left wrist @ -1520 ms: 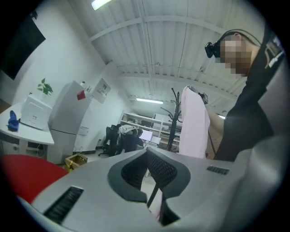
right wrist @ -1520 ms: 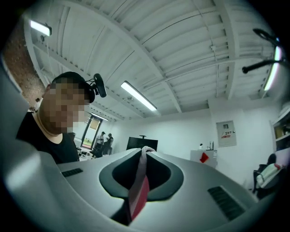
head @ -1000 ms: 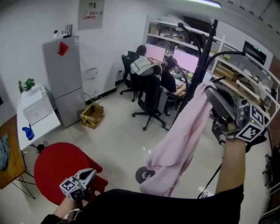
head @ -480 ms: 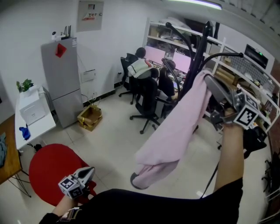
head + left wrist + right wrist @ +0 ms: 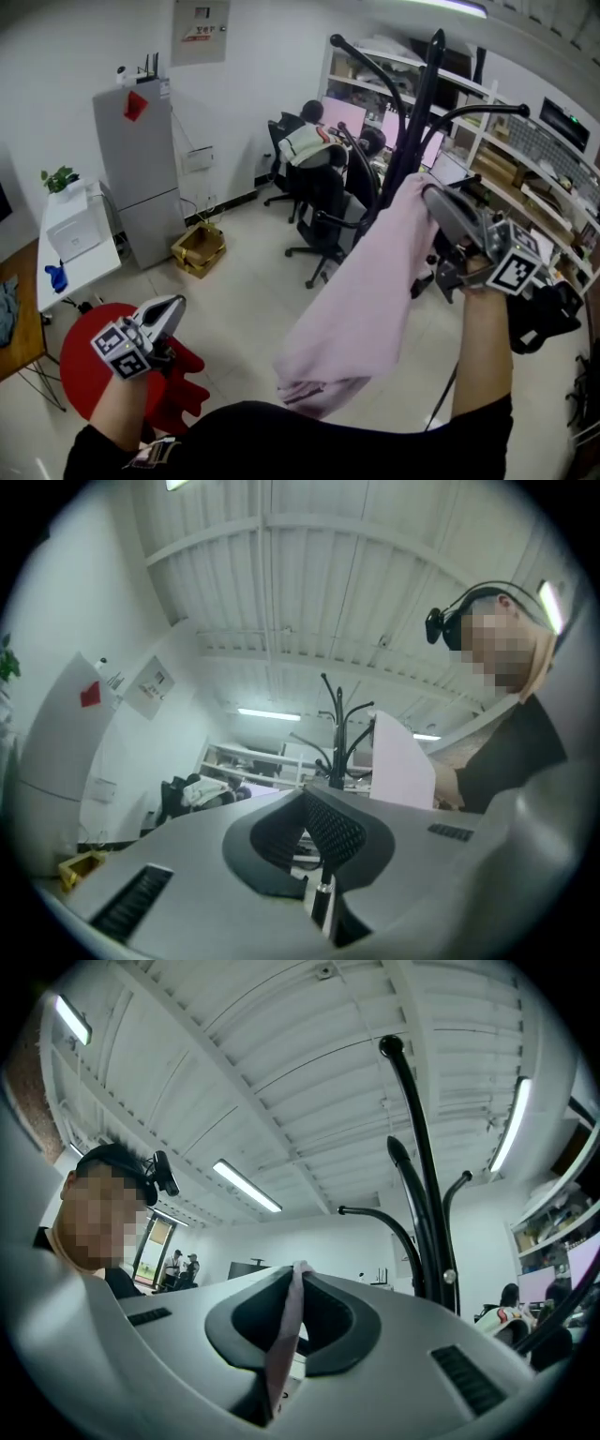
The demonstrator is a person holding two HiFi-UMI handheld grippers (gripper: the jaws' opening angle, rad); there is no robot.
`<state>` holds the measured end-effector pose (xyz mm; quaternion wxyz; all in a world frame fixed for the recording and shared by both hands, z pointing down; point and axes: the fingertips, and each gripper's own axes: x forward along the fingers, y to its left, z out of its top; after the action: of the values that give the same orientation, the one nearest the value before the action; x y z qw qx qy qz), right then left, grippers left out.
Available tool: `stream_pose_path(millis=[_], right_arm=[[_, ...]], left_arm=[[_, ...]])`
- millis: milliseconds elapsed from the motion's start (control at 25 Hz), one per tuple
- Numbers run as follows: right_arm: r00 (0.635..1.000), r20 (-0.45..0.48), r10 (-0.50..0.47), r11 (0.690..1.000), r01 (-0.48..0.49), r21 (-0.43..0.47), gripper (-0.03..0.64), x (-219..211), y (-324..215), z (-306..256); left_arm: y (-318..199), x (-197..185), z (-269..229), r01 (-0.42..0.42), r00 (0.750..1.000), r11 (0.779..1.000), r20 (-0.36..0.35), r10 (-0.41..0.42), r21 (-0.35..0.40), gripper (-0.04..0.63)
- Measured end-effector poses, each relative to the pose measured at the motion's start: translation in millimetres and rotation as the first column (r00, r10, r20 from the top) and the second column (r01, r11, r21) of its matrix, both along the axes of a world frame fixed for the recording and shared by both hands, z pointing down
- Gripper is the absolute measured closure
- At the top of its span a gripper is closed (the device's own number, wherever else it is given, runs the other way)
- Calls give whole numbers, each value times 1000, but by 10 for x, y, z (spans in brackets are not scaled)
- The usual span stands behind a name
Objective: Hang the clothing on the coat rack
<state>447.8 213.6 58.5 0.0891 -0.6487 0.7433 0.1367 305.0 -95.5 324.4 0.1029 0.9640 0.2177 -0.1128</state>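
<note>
A pink garment (image 5: pixel 361 300) hangs from my right gripper (image 5: pixel 429 195), which is shut on its top edge. A strip of the pink cloth (image 5: pixel 281 1330) shows pinched between the pads in the right gripper view. The black coat rack (image 5: pixel 419 108) stands just behind the garment, its curved hooks (image 5: pixel 424 1171) rising close ahead and to the right of the jaws. My left gripper (image 5: pixel 174 307) is raised at the lower left, shut with nothing in it. In the left gripper view the closed jaws (image 5: pixel 306 795) point toward the rack (image 5: pixel 338 726) and the garment (image 5: pixel 401 761).
A red round chair (image 5: pixel 84 361) stands under my left hand. A grey fridge (image 5: pixel 141 159), a white table (image 5: pixel 80 258) and a cardboard box (image 5: pixel 199 248) line the left wall. People sit on office chairs (image 5: pixel 319 202) at a desk behind the rack. Shelves (image 5: pixel 530 155) run along the right.
My left gripper has risen well above the red chair. My right gripper has carried the pink garment leftward and a little lower beside the rack pole, and the cloth has swung left.
</note>
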Motion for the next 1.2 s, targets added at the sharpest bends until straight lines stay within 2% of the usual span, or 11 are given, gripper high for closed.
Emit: stream_pose_path(millis=[80,160,280,360,440,480,600,720,920,1040,1200], right_arm=[[1000,13,-11,1000,11,6,603,-8,30,81],[1000,10,-1,1000,1,0,603,4,30,143],[998,18,57,997,-56,-52,604,166,-57,330],[998,51,49,999,-48,-22,604,197,-86,325],[998,65,6,999,-8,31,604,103,-44,213],[999,48,-10,999,8,42,604,11,-19,149],[998,-33,-47,999,48,21,604,-314,14,27],[995,-66,-75,997,76,9,604,-530,-6,-31],[986,-128,-105,994,109,22,604,-760,-149,-274],[983,-166,-78,996,85,32,604,-773,-225,-429],[994,-112,-17,1000,19,18,604,-425,-373,-472]], left_arm=[[294,168,-489,-81,995,995,-58,84,51,591],[718,340,-945,-177,977,976,-94,190,130,591],[1430,567,-1493,-315,932,922,-112,346,226,591],[1825,680,-1656,-382,899,878,-105,425,287,591],[2101,762,-1702,-423,874,843,-93,476,333,505],[2200,799,-1718,-433,867,832,-92,489,347,497],[2387,899,-1764,-426,859,819,-112,500,383,461],[2484,911,-1701,-458,845,804,-94,526,380,426],[2576,780,-1687,-531,803,767,-77,592,359,393],[2533,745,-1733,-526,797,771,-109,594,359,393],[2494,794,-1782,-526,800,780,-114,589,339,393]])
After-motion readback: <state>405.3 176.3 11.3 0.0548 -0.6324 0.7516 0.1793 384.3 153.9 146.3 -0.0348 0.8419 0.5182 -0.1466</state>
